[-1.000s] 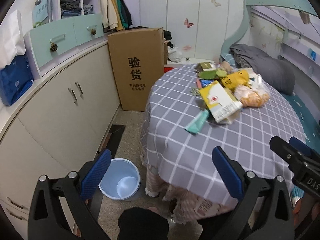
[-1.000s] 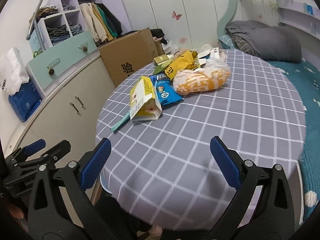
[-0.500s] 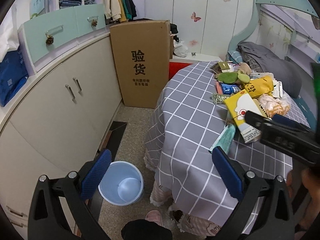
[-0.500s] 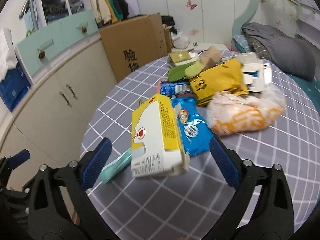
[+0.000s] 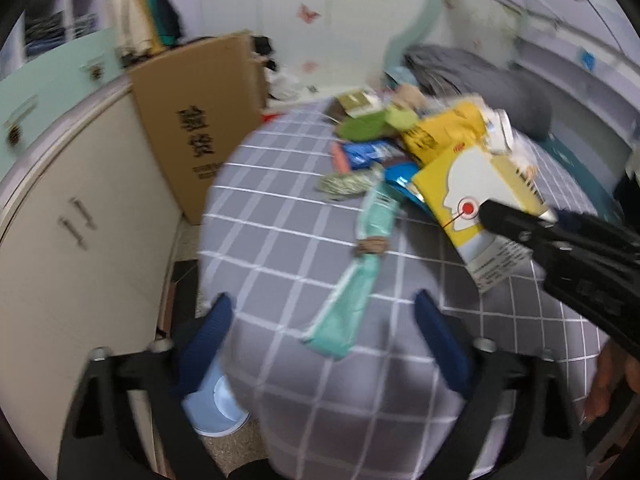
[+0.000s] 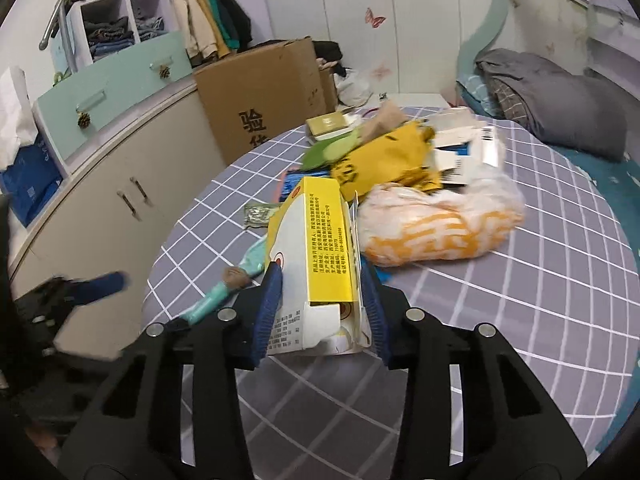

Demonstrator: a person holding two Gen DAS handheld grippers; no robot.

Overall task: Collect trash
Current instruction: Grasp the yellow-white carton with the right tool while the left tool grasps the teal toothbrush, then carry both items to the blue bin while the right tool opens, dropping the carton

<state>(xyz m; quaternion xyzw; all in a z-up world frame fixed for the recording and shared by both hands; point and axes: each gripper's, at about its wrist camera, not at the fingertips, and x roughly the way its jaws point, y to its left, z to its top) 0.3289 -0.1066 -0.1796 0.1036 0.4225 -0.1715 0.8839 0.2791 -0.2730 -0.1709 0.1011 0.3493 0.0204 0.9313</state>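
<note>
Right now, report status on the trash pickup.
Right tool closing around yellow box. Left tool closing, empty, over teal tube. Bin on floor.

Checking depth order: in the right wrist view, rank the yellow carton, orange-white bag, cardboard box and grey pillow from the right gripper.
1. yellow carton, between the closing right gripper pads
2. orange-white bag, just beyond, right
3. cardboard box, past the table, left
4. grey pillow, far right; roughly level with the box

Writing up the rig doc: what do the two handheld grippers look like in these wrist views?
Both match: the left gripper and right gripper have matte black plastic frames with open cut-outs, silver bolts at the pivots, and two fingers faced with ribbed dark blue pads. Seen from the left view, the right one's black body carries blurred white lettering. No cables or sleeves show.
</note>
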